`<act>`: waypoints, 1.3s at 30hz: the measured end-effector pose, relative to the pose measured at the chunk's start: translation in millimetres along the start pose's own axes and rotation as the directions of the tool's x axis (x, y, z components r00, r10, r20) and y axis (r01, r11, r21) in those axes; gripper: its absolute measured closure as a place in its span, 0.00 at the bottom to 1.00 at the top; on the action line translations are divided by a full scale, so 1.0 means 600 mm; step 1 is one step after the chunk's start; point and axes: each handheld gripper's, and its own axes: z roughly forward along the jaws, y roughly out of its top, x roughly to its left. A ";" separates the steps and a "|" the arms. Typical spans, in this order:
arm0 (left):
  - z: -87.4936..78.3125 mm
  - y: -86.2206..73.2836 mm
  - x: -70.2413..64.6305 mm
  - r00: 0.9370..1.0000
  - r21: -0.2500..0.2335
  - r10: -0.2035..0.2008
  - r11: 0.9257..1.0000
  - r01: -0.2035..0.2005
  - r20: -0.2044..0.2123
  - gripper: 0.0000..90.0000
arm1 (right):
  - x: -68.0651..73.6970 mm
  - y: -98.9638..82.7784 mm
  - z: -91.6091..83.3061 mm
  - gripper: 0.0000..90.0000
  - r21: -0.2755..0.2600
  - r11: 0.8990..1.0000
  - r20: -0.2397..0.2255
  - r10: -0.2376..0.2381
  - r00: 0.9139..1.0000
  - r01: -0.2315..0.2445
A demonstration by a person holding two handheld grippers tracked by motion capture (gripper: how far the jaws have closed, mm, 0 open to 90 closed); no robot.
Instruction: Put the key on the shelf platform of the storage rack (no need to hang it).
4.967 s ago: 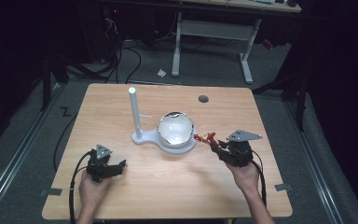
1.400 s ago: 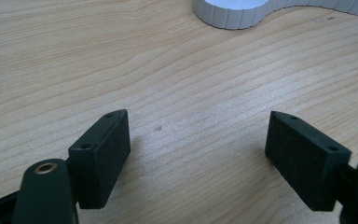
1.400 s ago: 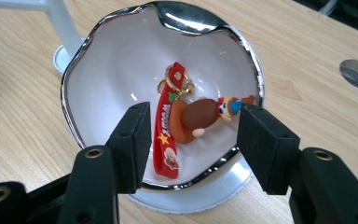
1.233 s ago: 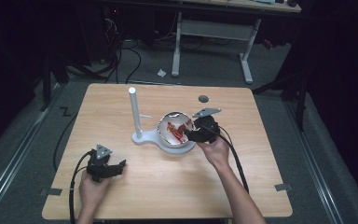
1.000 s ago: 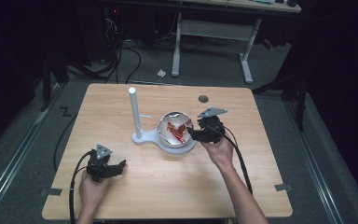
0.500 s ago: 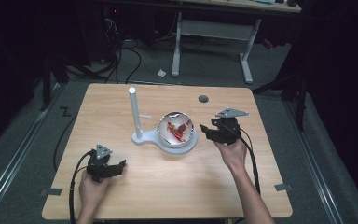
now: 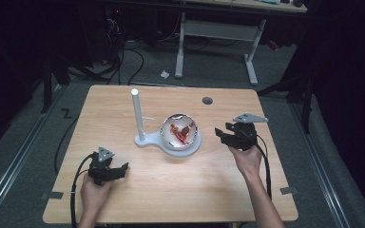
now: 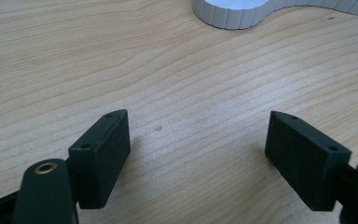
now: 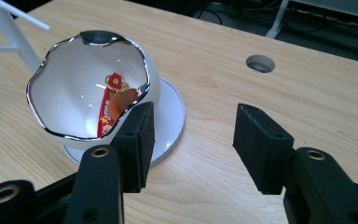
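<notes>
A white bowl [image 7: 193,138] with a silvery wavy rim sits on the round base of a white stand [image 7: 137,114] at mid-table. A red trinket [image 7: 181,132] lies inside it, also seen as the red trinket [image 9: 113,99] in the bowl [image 9: 63,100] in the right gripper view. My right gripper [image 7: 221,136] is to the right of the bowl, apart from it. Its jaws have just closed a little but stand open, and the right gripper [image 9: 193,128] holds nothing. My left gripper [image 7: 121,169] rests open at the front left, and the left gripper [image 8: 198,144] has bare wood between its jaws.
The stand's upright post carries a thin side peg [image 9: 23,18]. A round cable hole [image 7: 207,100] lies in the table's far right part. The edge of the stand's base [image 8: 233,11] is ahead of the left gripper. Desk legs and cables stand beyond the table.
The right gripper has pulled back from the bowl to the right without the red trinket, which stays in the bowl. The left gripper has not moved.
</notes>
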 end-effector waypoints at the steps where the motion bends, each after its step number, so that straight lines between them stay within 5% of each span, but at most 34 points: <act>1: 0.000 0.000 0.000 1.000 0.000 0.000 1.000 0.000 0.000 0.25 | -0.003 -0.002 -0.003 0.54 -0.003 1.000 0.000 0.005 1.000 -0.005; 20: 0.000 0.000 0.000 1.000 0.000 0.000 1.000 0.000 0.000 0.25 | -0.051 -0.054 -0.062 0.54 -0.036 0.995 0.042 0.095 0.995 -0.094; 39: 0.000 0.000 0.000 1.000 -0.001 0.000 1.000 0.000 0.000 0.25 | -0.056 -0.096 -0.092 0.54 -0.066 0.988 0.011 0.139 0.990 -0.138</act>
